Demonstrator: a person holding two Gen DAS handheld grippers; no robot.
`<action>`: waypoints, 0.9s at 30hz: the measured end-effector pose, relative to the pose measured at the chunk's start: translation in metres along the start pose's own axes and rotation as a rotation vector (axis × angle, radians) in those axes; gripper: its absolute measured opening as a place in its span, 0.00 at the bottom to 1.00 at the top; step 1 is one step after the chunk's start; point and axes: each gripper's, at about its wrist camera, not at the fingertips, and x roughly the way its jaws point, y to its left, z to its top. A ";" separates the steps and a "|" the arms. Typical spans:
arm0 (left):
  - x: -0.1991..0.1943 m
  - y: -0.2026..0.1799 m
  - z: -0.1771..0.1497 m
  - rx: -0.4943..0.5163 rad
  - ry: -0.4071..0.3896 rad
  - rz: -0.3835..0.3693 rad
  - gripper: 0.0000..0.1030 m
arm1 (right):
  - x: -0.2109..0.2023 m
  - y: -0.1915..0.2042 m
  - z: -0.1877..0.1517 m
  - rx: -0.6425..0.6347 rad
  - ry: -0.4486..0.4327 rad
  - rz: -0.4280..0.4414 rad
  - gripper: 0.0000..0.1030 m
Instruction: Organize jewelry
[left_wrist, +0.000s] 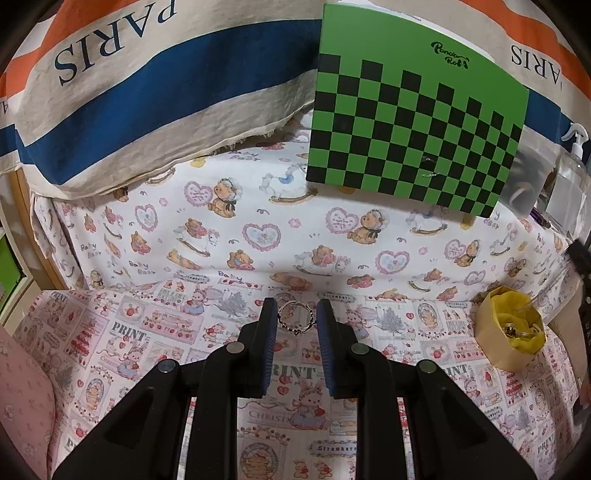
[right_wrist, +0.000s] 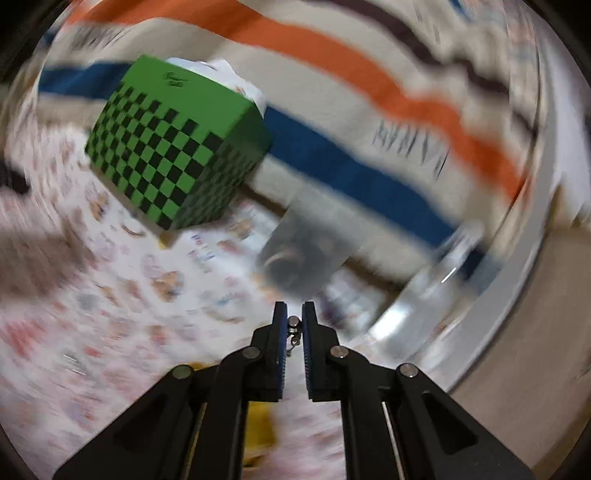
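My left gripper (left_wrist: 296, 314) is shut on a silver ring (left_wrist: 296, 316), held upright between its blue pads just above the printed cloth. A small open box with a yellow lining (left_wrist: 511, 326) holds several jewelry pieces at the right. A green checkered box (left_wrist: 413, 122) stands at the back; a small metal piece (left_wrist: 428, 167) hangs on its front. My right gripper (right_wrist: 294, 318) is shut on a small silver earring (right_wrist: 294, 326) that dangles between the pads. The right wrist view is strongly blurred; the green checkered box (right_wrist: 173, 155) shows at upper left.
A striped PARIS cloth (left_wrist: 147, 92) hangs behind. A clear container (left_wrist: 524, 184) and a pump bottle (left_wrist: 570, 173) stand at the back right. A pink cushion (left_wrist: 22, 398) lies at the left edge. A dark object (left_wrist: 581, 266) enters from the right.
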 end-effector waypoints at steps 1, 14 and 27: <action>0.000 -0.001 0.000 0.002 0.000 0.000 0.20 | 0.009 -0.009 -0.001 0.085 0.053 0.067 0.07; -0.004 -0.005 0.000 0.010 -0.001 -0.028 0.20 | 0.053 -0.048 -0.044 0.526 0.293 0.355 0.11; -0.004 -0.041 -0.011 0.039 0.129 -0.278 0.20 | 0.008 -0.072 -0.068 0.676 0.309 0.371 0.65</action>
